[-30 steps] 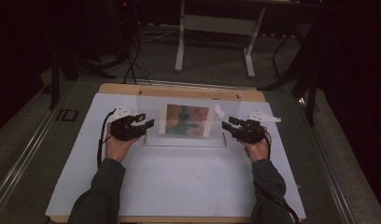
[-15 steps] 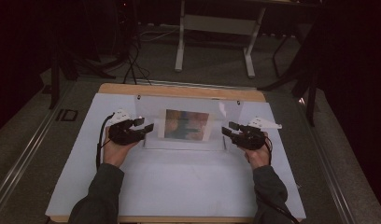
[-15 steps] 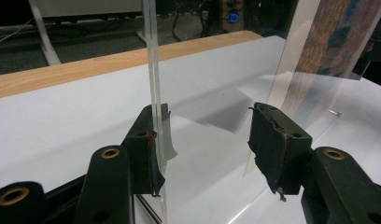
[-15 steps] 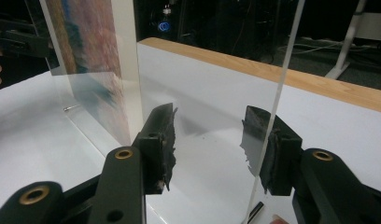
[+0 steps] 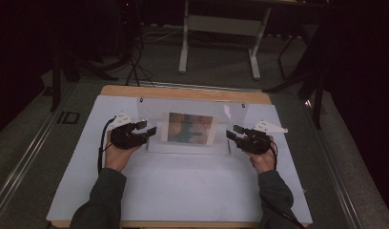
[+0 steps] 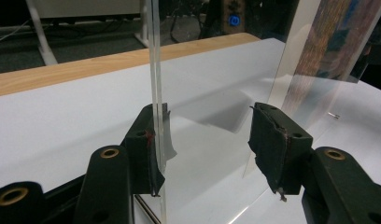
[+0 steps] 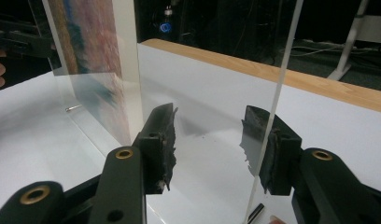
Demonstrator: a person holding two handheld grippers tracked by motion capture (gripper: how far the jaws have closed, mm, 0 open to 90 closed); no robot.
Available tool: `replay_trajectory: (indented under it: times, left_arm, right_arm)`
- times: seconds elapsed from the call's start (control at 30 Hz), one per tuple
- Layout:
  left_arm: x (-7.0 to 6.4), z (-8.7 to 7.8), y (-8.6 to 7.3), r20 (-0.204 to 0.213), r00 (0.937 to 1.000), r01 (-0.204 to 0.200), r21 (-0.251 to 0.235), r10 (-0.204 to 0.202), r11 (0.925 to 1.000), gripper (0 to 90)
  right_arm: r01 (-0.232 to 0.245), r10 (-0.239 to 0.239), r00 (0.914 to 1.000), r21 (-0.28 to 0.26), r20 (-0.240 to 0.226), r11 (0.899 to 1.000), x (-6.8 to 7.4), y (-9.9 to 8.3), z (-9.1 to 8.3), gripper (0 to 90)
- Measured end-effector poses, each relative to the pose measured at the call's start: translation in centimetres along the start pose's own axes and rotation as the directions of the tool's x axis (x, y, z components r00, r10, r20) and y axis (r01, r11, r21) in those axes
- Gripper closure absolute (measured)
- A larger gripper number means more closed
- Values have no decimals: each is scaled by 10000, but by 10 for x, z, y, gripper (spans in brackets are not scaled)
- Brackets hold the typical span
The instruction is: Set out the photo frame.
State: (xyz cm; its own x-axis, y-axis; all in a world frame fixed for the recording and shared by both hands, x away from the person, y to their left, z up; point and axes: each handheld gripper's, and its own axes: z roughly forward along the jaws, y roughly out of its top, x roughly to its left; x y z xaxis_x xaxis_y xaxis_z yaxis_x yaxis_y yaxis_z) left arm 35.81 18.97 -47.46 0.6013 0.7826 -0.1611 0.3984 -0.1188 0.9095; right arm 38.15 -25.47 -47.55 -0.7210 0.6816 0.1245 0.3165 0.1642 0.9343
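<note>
While it stands upright between the two grippers, the clear acrylic picture frame with a colourful print inside (image 5: 190, 128) rests on the white table sheet (image 5: 183, 186). The left gripper (image 5: 151, 131) gapes wide, one pad (image 6: 149, 144) touching the frame's left edge, gripping nothing. The right gripper (image 5: 231, 132) also stands wide open, straddling the frame's right edge (image 7: 277, 88). The wooden table edge (image 5: 183, 92) lies beyond both.

Both forearms reaching up from the near edge, left gripper (image 5: 144, 133) and right gripper (image 5: 235, 134) level and well apart, pointing inward toward each other, jaws of each parted wide, hands cupped beneath
</note>
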Motion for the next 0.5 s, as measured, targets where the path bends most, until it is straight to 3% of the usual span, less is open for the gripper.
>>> replay_trajectory:
  times: [0.33, 0.5]
  left_arm:
    - [-2, -1, -1, -91, 9999, 52, -27, -52, 10000, 464]
    - [-1, -3, -2, 74, 9999, 156, -37, -156, 9999, 484]
  right_arm:
    - [144, -144, 9999, 77, -19, 9999, -1, 2, 0, 527]
    - [82, -82, 10000, 85, -41, 9999, -3, 2, 1, 524]
